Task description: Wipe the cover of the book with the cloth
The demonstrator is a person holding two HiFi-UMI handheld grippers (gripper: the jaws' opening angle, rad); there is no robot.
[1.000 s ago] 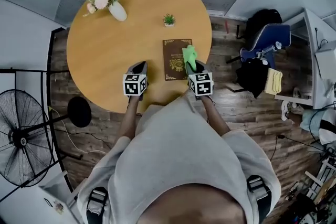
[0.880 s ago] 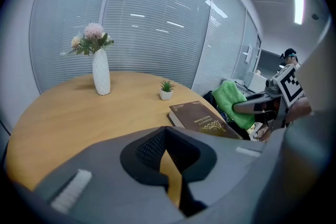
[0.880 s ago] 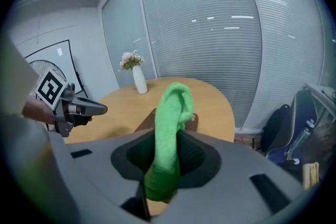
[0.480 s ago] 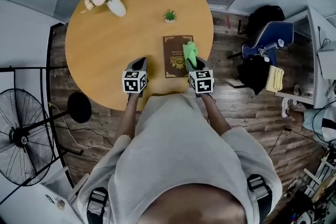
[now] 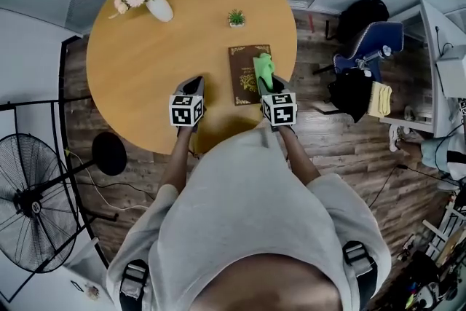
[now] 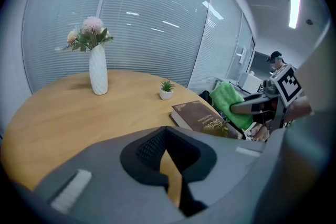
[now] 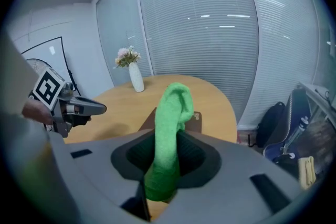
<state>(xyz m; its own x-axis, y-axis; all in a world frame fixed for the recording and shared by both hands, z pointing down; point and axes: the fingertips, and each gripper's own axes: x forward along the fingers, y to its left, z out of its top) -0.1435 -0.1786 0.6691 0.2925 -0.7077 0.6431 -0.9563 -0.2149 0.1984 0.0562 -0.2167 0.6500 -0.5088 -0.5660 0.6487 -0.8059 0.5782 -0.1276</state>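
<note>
At the far left of the round wooden table point(image 5: 145, 62), a white vase of pale flowers point(image 5: 158, 8) stands well clear of the work. My left gripper point(image 5: 194, 84) hovers over bare wood, jaws drawn together on nothing. I judge it is parked beside the job to leave room, or to steady the book if needed. Farther back sits a small green potted plant point(image 5: 236, 18). The dark brown hardcover book with gold ornament point(image 5: 242, 75) lies flat near the table's right edge, cover up. The bright green cloth point(image 5: 263, 69) reaches over its right side, clamped in my right gripper point(image 5: 266, 89), presumably so the free end can sweep the cover. I cannot tell whether it touches yet.
</note>
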